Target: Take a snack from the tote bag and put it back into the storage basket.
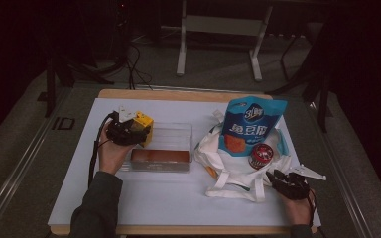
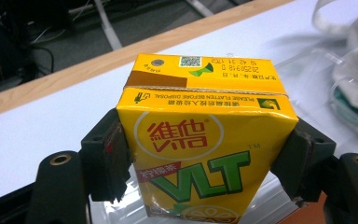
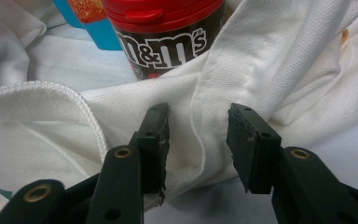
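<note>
A yellow VLT lemon tea carton (image 2: 200,140) is clamped upright between the jaws of my left gripper (image 2: 205,163), whose pads press on its two sides. In the high view the left gripper (image 1: 138,131) holds that carton (image 1: 145,124) over the left end of a clear plastic box (image 1: 171,136). My right gripper (image 3: 198,135) stands open at the near edge of a white cloth tote bag (image 3: 261,60). A fold of the bag's strap lies between the pads and neither pad presses on it. Just beyond stands a red-lidded M&M's can (image 3: 168,46).
The tote bag (image 1: 228,173) lies at the right of the white table (image 1: 154,198), with a blue snack pouch (image 1: 250,124) and the can (image 1: 261,155) on it. A brown bar (image 1: 159,156) lies in the clear box. The right gripper (image 1: 277,176) sits near the table's front right corner.
</note>
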### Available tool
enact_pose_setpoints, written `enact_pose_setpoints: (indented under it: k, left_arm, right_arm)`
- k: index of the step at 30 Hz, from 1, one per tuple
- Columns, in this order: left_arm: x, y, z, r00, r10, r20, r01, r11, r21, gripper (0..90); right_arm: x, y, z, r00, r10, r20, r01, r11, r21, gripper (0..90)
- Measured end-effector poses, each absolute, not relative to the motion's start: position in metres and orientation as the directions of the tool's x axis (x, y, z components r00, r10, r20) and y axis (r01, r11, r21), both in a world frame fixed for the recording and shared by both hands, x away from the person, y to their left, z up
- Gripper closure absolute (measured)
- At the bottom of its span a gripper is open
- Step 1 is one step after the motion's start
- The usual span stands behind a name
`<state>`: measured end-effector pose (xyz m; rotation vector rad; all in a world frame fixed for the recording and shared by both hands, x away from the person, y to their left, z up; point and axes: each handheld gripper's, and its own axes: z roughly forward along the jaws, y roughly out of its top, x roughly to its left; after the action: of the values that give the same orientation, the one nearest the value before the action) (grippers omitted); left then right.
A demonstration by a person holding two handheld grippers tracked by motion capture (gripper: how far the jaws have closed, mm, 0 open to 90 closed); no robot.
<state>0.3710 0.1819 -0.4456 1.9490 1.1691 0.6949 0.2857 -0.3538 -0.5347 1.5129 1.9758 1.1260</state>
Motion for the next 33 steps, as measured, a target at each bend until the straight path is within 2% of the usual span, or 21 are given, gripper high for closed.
enact_pose_setpoints:
  k: [4,12,33]
  left_arm:
    - [0.371,0.189,-0.453,0.424,0.904,0.047,0.521,-0.286,0.804,29.0]
    - [0.368,0.2,-0.462,0.388,0.92,0.053,0.559,-0.281,0.78,29.0]
    - [0.342,0.212,-0.475,0.35,0.935,0.064,0.573,-0.268,0.775,27.9]
  right_arm:
    - [0.286,-0.354,-0.535,-0.33,0.933,0.146,0.603,0.089,0.793,58.4]
    - [0.286,-0.354,-0.535,-0.329,0.933,0.146,0.603,0.089,0.793,58.4]
    - [0.286,-0.354,-0.535,-0.329,0.933,0.145,0.602,0.089,0.794,58.3]
